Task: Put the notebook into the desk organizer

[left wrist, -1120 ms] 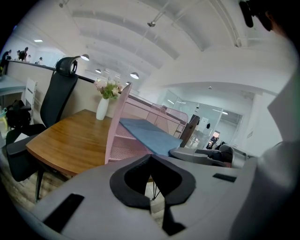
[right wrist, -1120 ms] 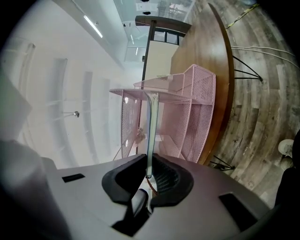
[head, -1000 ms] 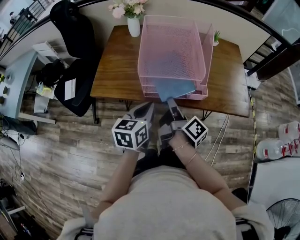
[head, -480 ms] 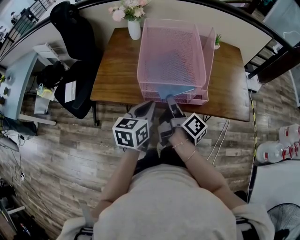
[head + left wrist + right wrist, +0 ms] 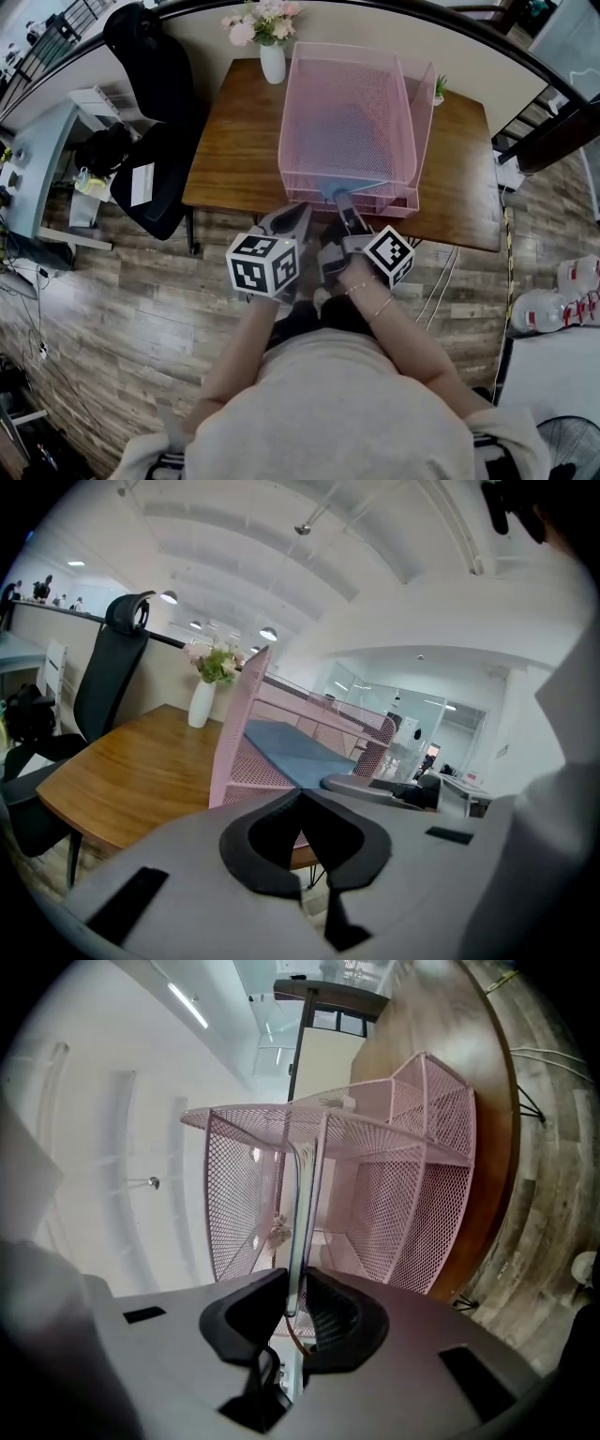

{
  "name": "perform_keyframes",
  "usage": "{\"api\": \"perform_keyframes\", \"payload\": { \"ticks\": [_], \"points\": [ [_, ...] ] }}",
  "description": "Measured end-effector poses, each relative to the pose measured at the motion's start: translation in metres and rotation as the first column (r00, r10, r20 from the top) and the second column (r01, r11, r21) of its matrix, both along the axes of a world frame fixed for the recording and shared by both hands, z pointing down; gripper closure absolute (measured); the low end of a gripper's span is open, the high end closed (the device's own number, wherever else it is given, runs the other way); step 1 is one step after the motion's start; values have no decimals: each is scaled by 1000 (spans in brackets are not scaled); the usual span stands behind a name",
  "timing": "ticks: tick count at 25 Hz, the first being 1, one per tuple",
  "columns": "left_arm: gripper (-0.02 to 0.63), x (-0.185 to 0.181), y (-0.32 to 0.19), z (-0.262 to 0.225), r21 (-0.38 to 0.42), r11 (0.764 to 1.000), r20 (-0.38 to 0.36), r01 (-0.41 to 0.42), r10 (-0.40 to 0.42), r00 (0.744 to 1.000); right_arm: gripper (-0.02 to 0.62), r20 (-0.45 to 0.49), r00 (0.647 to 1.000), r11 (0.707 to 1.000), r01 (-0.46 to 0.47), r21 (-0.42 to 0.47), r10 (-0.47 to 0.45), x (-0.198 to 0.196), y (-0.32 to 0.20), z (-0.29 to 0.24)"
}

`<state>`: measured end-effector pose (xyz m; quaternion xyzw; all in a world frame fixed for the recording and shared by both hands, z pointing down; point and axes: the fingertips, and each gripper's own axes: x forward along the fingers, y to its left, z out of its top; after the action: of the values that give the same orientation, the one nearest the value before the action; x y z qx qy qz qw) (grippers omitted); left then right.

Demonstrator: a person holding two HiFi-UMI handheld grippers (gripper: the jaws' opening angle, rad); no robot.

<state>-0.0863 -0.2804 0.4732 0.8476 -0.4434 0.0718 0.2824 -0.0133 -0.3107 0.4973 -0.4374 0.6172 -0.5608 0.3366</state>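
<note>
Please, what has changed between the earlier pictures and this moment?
The notebook slid further into the pink organizer; only a short end sticks out now. The right claw followed it toward the organizer, and its jaws have just been opening, with the notebook's edge between them. The left claw stayed shut and empty beside it. The organizer did not move.

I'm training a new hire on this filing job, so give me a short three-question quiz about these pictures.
1. True or false: the notebook lies on top of the organizer.
2. Where on the table is the vase of flowers? A) inside the organizer B) at the far edge, left of the organizer C) at the near edge
3. Which claw has the notebook's edge between its jaws?
Key: 1. False: it lies inside, under the top tier. 2. B. 3. The right claw; its jaws have just been opening, with the edge between them.
</note>
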Motion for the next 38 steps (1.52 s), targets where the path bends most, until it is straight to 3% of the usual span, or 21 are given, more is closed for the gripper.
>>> {"api": "perform_keyframes", "payload": {
  "ticks": [11, 19, 25, 32, 38],
  "points": [
    [595, 7, -6, -1, -3, 1000, -6, -14, 14, 1000, 505, -10, 1000, 1000, 4, 4, -4, 1, -7, -1],
    [595, 10, 1, -6, 22, 999, 1, -25, 25, 1000, 529, -51, 997, 999, 48, -22, -49, 4, -2, -4],
    [595, 11, 11, -11, 37, 999, -12, -25, 25, 1000, 553, -66, 997, 999, 52, 16, -50, 11, 12, -16],
    [595, 17, 25, -22, 68, 997, -21, -41, 43, 999, 568, -237, 967, 977, 135, 167, -93, 13, 25, -52],
    [594, 18, 34, -35, 112, 993, -12, -48, 50, 999, 577, -457, 885, 931, 235, 281, -86, 10, 38, -79]
  ]
}}
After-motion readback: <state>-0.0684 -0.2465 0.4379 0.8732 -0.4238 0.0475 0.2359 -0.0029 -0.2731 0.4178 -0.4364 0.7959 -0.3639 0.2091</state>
